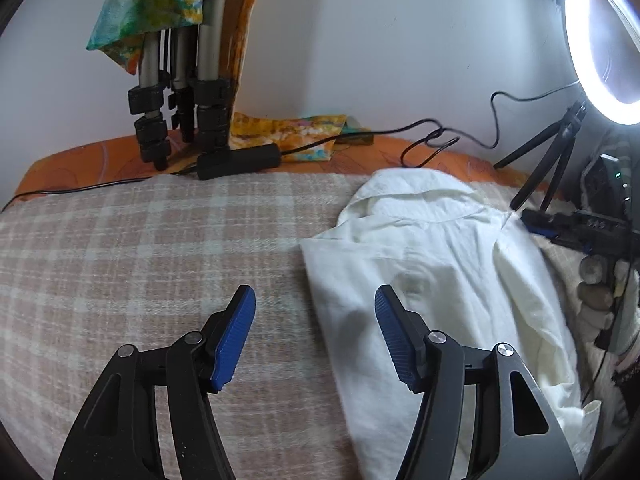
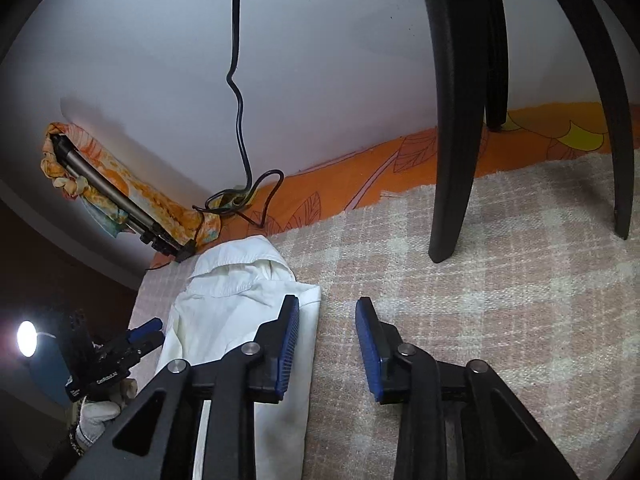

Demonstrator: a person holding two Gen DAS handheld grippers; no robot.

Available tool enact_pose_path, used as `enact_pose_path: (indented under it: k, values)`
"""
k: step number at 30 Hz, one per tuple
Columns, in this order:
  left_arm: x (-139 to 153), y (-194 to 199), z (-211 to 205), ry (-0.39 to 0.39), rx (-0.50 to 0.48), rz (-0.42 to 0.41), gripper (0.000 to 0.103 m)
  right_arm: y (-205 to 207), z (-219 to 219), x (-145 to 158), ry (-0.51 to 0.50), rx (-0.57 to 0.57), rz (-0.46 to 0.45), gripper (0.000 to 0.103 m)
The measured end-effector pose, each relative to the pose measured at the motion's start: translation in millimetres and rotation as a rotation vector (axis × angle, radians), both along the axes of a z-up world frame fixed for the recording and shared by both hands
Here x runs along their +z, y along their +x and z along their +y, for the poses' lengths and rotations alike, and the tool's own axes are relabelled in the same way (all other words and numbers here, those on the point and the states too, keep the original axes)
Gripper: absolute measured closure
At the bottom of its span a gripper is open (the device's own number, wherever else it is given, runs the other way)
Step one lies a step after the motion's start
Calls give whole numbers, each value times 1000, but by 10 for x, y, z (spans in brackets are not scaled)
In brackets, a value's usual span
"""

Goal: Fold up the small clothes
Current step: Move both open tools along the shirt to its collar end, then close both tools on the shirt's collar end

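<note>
1 white shirt (image 1: 440, 280) lies on the plaid blanket (image 1: 140, 260), collar toward the far edge by the wall, its sides folded inward into a long narrow shape. In the right wrist view the same shirt (image 2: 224, 312) sits left of centre on the blanket (image 2: 480, 280).

Left gripper (image 1: 316, 332): released, jaws spread wide, holding nothing. It hovers over the shirt's left edge, one blue pad above bare blanket, the other above white cloth. Contact with the cloth cannot be confirmed.

Right gripper (image 2: 328, 340): released, jaws apart, holding nothing. Its left pad sits over the shirt's right edge, its right pad over blanket. In the left wrist view the right gripper (image 1: 532, 224) shows at the shirt's far right side.

Surroundings: an orange leaf-print sheet (image 1: 380, 152) shows along the blanket's far edge. 1 folded tripod (image 1: 180, 120), wrapped in patterned cloth, leans at the wall with a black power strip (image 1: 238, 160) at its foot. 1 lit ring light (image 1: 600, 40) stands on a small tripod at the far right corner.
</note>
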State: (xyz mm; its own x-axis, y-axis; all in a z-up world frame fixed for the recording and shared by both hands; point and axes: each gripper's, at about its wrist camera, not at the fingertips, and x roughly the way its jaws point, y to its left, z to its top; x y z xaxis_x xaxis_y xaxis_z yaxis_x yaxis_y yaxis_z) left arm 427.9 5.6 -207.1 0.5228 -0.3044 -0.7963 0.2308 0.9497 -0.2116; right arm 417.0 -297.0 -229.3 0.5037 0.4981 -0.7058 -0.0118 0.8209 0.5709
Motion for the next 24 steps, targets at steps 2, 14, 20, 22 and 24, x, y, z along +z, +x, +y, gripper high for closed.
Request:
enact_pose_path:
  k: [2,14,20,22,24]
  values:
    - [-59,45,-4,-7,-1,12,41,-19,-13,20,-7,18,1,69]
    - [-101,347,-263,-168,-66,13,40,92,249,-86,-21,113,-7,62]
    - [-204,461,-86,-293,-23,64,92,127,281,-103,-37,124,-5,99]
    - [-203,485,-63,-311,-21,66,93,127,276,-88,-38,119,-10,101]
    - [-165,471,-95,-300,-31,53,94,123,291,-55,-45,124,-23,103]
